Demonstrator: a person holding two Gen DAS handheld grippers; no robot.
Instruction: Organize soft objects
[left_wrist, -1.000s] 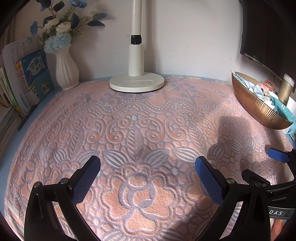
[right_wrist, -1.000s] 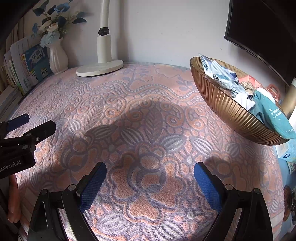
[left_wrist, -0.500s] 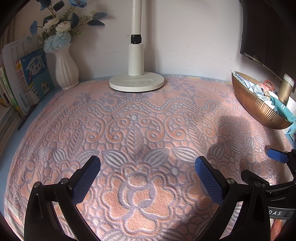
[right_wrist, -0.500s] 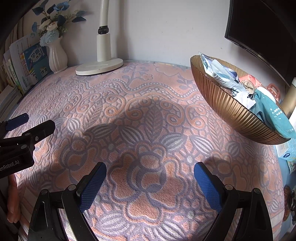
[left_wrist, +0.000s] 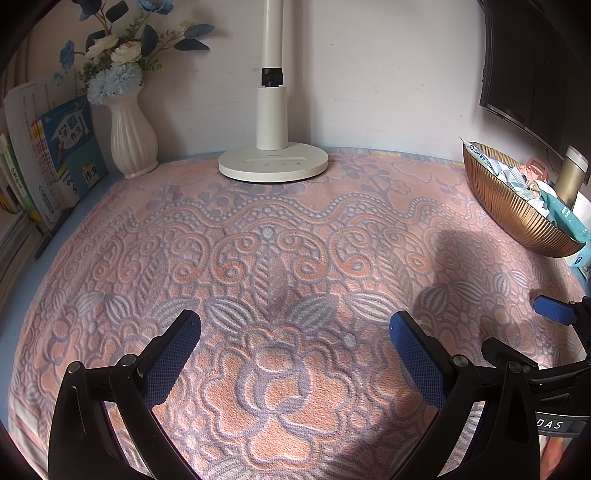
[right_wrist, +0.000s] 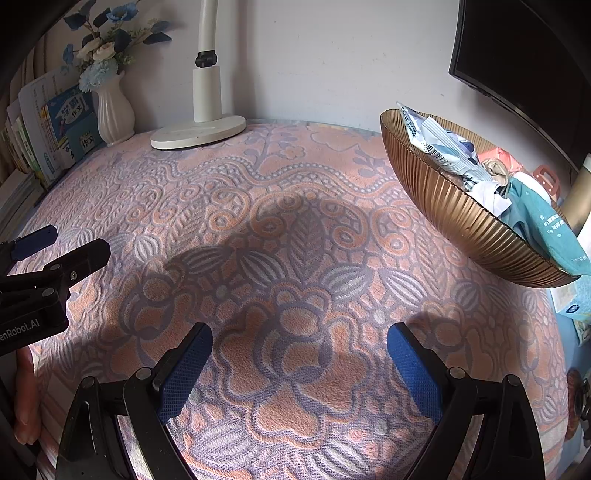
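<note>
Patterned cloth (left_wrist: 280, 236) — two hand-held grippers, left hand-held gripper (left_wrist: 295, 332), right hand-held gripper (right_wrist: 299, 343), both agape — one bowl (right_wrist: 443, 206)

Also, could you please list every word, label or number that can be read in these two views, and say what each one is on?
"作文": blue book beside the white vase.
"DAS": label on the right tool, cut off at its left end.
"enRobot.AI": body of the left tool, cut off at its left end.
Too small or blurred: lamp base marking, packets in the gold bowl.

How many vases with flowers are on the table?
1. The white vase stands at the back left, between the books and the lamp. None seems hidden.
</note>
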